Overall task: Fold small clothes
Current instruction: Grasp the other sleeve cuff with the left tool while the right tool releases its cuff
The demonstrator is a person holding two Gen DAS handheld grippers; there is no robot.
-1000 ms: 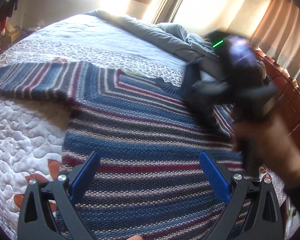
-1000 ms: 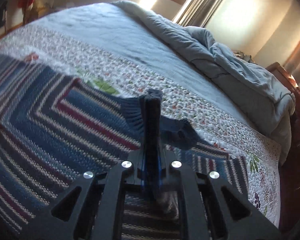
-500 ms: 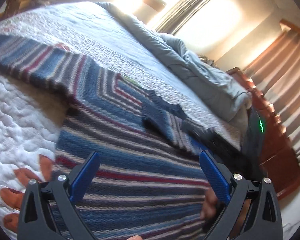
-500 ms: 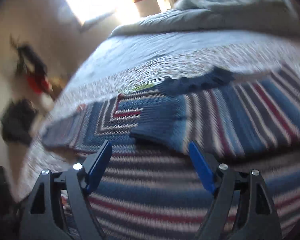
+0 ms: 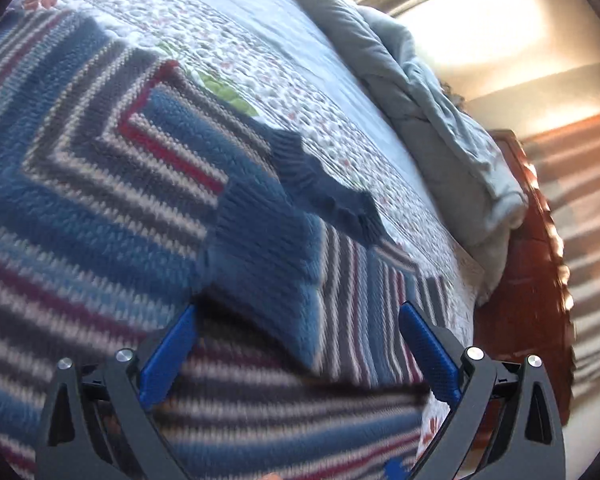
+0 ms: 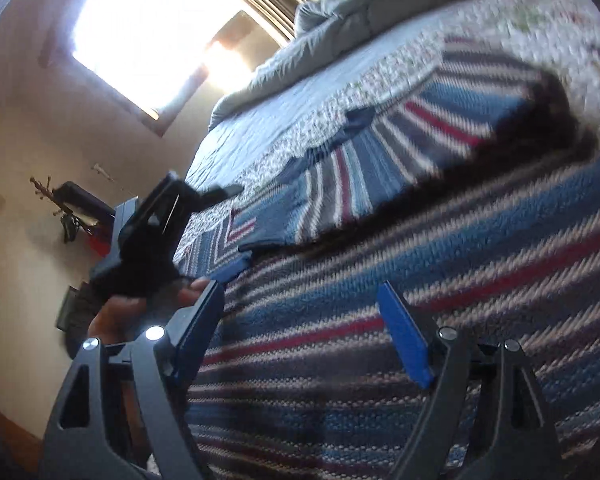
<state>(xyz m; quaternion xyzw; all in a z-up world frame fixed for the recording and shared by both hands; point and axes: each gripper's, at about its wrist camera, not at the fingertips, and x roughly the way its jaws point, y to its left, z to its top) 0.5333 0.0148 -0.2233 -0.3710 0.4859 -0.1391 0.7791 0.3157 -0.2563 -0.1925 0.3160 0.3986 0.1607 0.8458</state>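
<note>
A striped knit sweater [image 5: 100, 184], blue, grey, white and red, lies flat on the bed. One sleeve [image 5: 268, 256] is folded in over the body, its navy cuff near the navy collar [image 5: 324, 184]. My left gripper [image 5: 296, 344] is open and empty, low over the folded sleeve. My right gripper [image 6: 304, 312] is open and empty over the sweater's body [image 6: 420, 280]. The folded sleeve [image 6: 380, 172] lies beyond it. The left gripper and the hand holding it show at the left of the right wrist view [image 6: 152, 236].
The bed has a white patterned quilt [image 5: 260, 40]. A grey duvet [image 5: 440, 92] is bunched along its far side. A wooden bed frame [image 5: 520, 280] runs along the right. A window [image 6: 148, 32] and wall are at left in the right wrist view.
My right gripper let go of the sleeve, which now lies folded over the body, and drew back and turned. My left gripper moved in closer over the folded sleeve.
</note>
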